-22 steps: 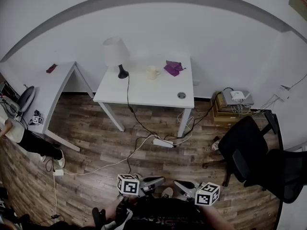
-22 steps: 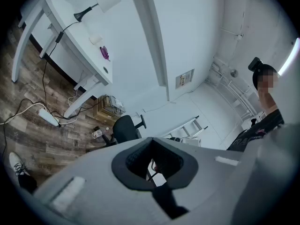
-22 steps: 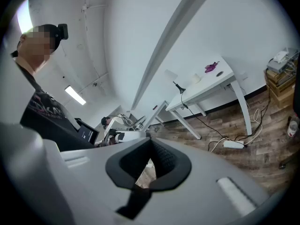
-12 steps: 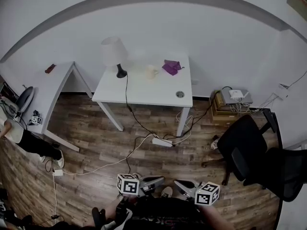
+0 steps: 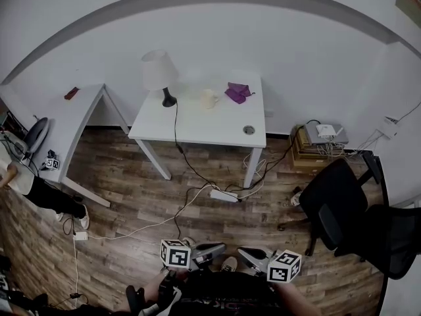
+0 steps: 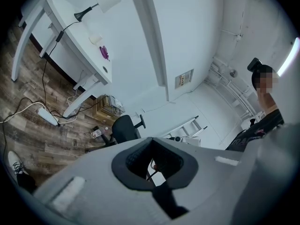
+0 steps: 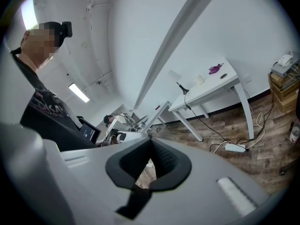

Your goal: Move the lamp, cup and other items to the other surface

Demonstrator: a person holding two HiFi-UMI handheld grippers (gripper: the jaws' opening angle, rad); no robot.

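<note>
While both grippers hang low at the bottom edge of the head view, the task's things all stand well apart from them on the white table (image 5: 197,127) against the far wall. The left gripper (image 5: 219,247) has its jaws closed tip to tip, and its own view shows only open air through the dark loop of the pads, with nothing caught there. The right gripper (image 5: 245,252) is the same, with jaws pressed together and empty. Their tips point toward each other, close but not touching, and each carries its marker cube on the outer side.

On the table, the lamp (image 5: 160,74) stands upright at the back left corner, with a pale shade over a dark base. Its cord (image 5: 175,131) runs forward across the top, over the front edge and down to the wooden floor (image 5: 131,189), where a power strip (image 5: 223,195) lies between the table's front legs among loose cables. The cup (image 5: 208,99) sits to the right of the lamp, near the back edge. A crumpled purple cloth (image 5: 237,93) lies further right, close to the cup but apart from it. A round cable hole (image 5: 248,130) shows near the front right corner.

A second white table (image 5: 62,120) stands to the left — set at an angle, apart from the first — with a small dark red thing (image 5: 71,94) lying near its far end. A black office chair (image 5: 335,206) stands on the floor to the right.
</note>
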